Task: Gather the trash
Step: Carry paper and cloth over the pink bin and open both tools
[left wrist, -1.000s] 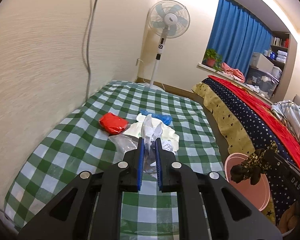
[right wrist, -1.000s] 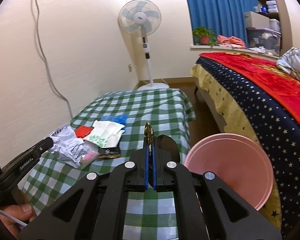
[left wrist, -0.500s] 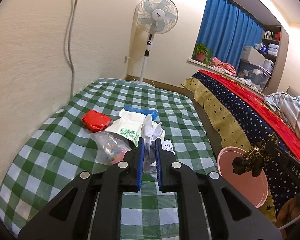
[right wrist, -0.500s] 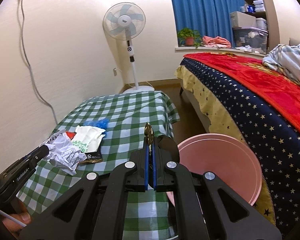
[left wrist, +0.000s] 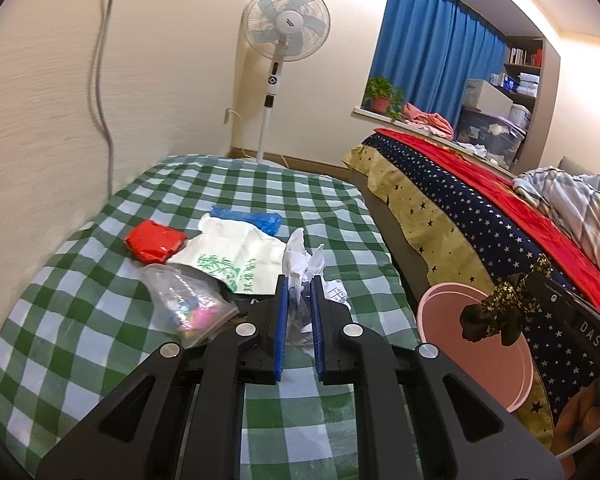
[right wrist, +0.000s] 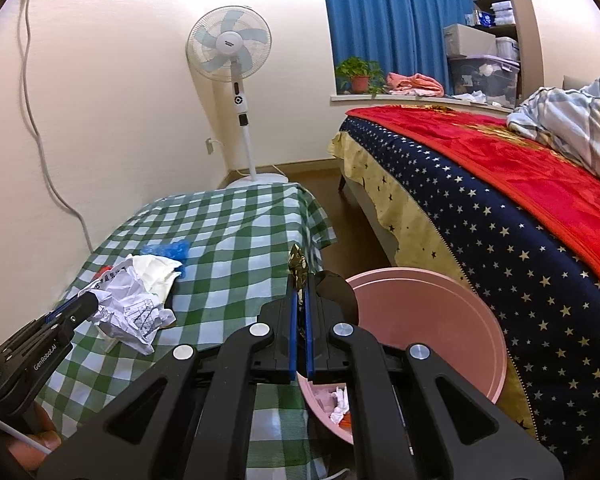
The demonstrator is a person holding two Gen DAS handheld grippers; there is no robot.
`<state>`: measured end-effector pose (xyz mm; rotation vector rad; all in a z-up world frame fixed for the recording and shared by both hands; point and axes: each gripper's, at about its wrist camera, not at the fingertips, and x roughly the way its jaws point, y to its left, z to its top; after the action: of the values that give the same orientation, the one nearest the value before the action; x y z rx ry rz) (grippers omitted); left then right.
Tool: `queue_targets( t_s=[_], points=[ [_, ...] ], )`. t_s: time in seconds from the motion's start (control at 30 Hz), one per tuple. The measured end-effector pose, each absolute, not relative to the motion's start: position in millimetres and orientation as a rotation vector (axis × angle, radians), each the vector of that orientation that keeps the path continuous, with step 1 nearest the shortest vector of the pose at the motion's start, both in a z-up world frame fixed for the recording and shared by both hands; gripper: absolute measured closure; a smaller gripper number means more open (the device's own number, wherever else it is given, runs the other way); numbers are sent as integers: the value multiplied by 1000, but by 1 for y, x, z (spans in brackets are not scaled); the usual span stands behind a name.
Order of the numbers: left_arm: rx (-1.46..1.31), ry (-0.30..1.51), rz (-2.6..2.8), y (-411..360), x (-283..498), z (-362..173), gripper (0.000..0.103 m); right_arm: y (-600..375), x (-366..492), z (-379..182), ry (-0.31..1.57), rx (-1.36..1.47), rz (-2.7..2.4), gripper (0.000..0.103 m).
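Trash lies scattered on a green checked cloth (left wrist: 100,328) that covers a low table beside the wall, and the pink bucket (right wrist: 440,320) at the cloth's right edge serves as the landmark here. The left gripper (left wrist: 299,292) is clenched on a crumpled sheet of printed paper (left wrist: 304,264), lifted above the cloth to the left of the bucket; from the right wrist view the same paper (right wrist: 134,312) hangs off the gripper's tip, clear of the cloth. The right gripper (right wrist: 301,292) is clamped tight on a dark wrapper with gold flecks (right wrist: 298,266), its jaws almost touching, and in the left wrist view that wrapper (left wrist: 500,312) hangs over the bucket's open mouth. Inside the bucket, near its closest wall, sit a few white and red scraps (right wrist: 340,404).

Farther left of the bucket, on the cloth, rest a clear plastic bag (left wrist: 188,304) with coloured bits inside, a white bag with a green leaf print (left wrist: 236,256), a red packet (left wrist: 154,240) and a blue plastic bag (left wrist: 252,218) behind them. A standing fan (left wrist: 286,28) rises beyond the far end of the cloth. To the right of the bucket runs a bed (right wrist: 500,208) with a star-patterned cover and a red blanket. Part of a hand (right wrist: 32,440) shows at the lower left of the right wrist view, under the left gripper's body.
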<state>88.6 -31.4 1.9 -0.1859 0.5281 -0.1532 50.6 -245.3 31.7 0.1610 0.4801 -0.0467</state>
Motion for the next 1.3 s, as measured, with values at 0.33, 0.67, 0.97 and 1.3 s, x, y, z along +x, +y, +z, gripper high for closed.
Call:
queue_targets(
  t_s=[0.33, 0.67, 0.97, 1.3],
  points=[
    [-185, 538, -193, -47, 99, -3, 92, -254, 56, 23, 495, 153, -89, 100],
    [-172, 542, -243, -69, 109, -7, 92, -269, 58, 18, 496, 160, -146, 100],
    [-149, 538, -337, -103, 113, -8, 92, -294, 59, 13, 498, 183, -237, 100],
    [-146, 540, -447, -135, 116, -11, 92, -315, 57, 10, 507, 199, -311, 100]
  ],
)
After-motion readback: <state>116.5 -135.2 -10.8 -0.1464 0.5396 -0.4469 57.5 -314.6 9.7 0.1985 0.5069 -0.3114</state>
